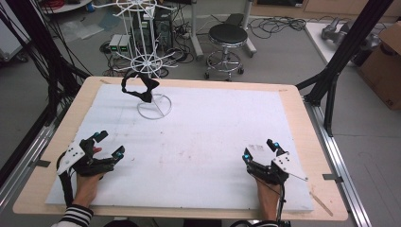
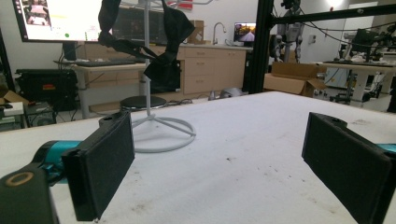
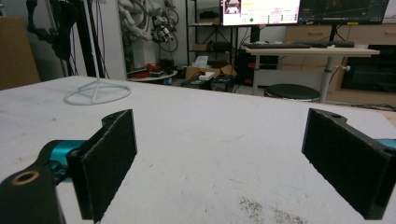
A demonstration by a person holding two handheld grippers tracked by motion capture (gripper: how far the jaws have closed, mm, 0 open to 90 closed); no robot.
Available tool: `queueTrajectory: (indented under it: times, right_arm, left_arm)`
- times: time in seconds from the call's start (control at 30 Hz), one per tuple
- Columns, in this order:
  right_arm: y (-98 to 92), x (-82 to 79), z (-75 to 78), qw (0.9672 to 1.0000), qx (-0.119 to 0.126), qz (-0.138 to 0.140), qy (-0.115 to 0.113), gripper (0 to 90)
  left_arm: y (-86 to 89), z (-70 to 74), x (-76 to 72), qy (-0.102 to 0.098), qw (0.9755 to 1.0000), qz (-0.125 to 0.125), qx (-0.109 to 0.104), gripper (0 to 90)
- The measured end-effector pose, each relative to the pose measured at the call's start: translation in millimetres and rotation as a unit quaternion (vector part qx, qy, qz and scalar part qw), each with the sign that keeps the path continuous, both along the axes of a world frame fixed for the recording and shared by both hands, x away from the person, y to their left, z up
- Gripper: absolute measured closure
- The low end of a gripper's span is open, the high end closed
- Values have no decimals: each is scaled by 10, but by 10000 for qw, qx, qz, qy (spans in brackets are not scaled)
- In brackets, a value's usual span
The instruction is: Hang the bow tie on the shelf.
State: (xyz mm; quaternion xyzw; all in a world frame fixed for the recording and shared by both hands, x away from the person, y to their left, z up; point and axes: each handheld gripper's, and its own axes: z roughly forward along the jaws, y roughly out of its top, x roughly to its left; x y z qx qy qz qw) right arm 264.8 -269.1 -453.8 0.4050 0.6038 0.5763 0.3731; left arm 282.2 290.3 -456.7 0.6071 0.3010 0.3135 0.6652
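Here both tools, left (image 1: 109, 144) and right (image 1: 260, 149), rest released on the table (image 1: 198, 142); nothing grasped.

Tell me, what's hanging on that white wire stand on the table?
A black strap-like item hangs on the white wire stand, above its ring base. How it is hooked onto the wire is too tangled to tell.

white stand (image 1: 153, 101) | black strap (image 1: 138, 87) | striped blk/wht sleeve (image 1: 75, 216)
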Motion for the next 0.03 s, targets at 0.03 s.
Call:
queueTrajectory:
  times: [0.03]
  right_arm:
    - [6, -4, 0, 10000, 8, -4, 27, 93]
  left_arm:
    - [2, -1, -7, -30, 10000, 5, 7, 98]
